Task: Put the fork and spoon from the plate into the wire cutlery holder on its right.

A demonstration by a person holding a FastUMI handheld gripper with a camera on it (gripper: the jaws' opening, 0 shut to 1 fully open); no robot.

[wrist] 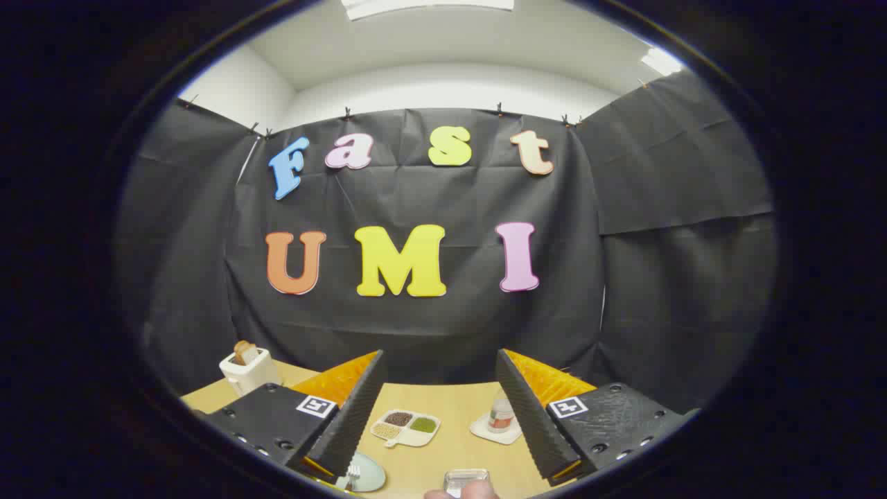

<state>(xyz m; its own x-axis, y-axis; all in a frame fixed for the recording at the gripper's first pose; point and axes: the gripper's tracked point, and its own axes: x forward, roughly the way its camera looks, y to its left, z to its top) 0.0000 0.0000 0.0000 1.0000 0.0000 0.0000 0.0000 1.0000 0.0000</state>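
The pale round plate [367, 475] with the fork [354, 474] on it lies on the near part of the light wooden tabletop [450, 398], just beside one finger. The gripper [438, 409] hangs above with fingers wide apart, holding nothing. Beyond sit a divided dish [405, 427] of grains, a small bottle [500, 412] on a coaster, and a white toaster [248, 371] at the far corner.

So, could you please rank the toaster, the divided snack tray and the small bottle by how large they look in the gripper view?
1. Divided snack tray, between the open gripper's fingers.
2. Toaster, beyond the left finger; close to the tray in apparent size, and farther away, so the order is unsure.
3. Small bottle, plainly smallest.
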